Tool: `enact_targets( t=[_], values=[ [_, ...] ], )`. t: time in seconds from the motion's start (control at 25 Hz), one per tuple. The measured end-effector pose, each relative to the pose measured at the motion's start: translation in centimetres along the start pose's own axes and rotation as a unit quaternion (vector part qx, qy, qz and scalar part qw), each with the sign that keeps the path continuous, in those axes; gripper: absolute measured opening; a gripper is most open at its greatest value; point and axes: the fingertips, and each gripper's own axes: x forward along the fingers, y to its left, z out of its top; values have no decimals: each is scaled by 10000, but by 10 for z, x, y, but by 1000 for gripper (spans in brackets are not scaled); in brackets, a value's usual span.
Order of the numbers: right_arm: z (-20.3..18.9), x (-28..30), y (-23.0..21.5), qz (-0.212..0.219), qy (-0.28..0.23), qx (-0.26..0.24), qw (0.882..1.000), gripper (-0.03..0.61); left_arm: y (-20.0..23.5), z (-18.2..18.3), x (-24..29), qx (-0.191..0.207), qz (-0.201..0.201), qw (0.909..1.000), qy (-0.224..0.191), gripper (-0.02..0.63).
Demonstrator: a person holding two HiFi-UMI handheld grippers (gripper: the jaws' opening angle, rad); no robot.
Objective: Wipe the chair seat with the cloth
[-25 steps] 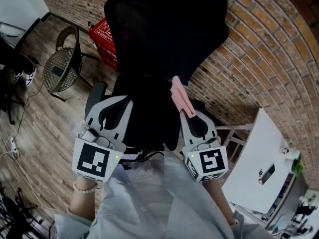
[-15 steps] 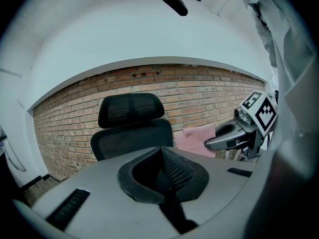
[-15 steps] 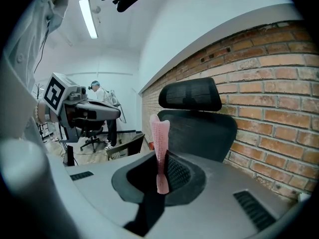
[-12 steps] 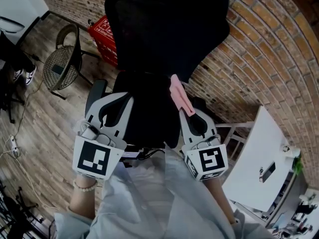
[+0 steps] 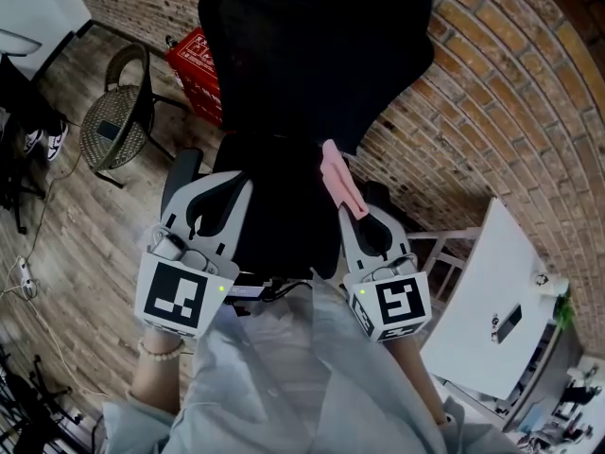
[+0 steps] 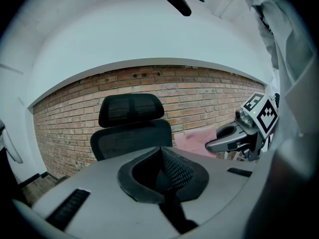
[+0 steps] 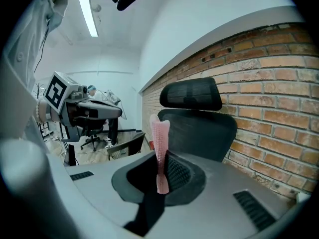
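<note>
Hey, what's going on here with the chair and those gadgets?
A person stands at a black office chair by a brick wall, with a hand-held claw in each hand. The right claw is shut on a pink cloth, held up near the seat, apparently not touching it. The left claw is shut and empty.

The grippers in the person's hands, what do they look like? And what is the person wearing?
Both the left gripper and right gripper are pale grey with black-lined jaws. Each has a white cube with black square markers and a tiny green light. The person wears a light grey shirt and a bead bracelet.
</note>
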Motion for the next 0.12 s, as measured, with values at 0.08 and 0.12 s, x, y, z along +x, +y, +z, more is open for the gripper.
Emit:
enact_targets(
  t=[0.08,0.12],
  values=[
    [0,-2,2,-7,5,2,10000,55,-1,0,-2,48,-10,10000,-8,18],
    [-1,-2,3,-10,9,5,10000,55,-1,1,-2,66,-14,10000,-13,18]
  ],
)
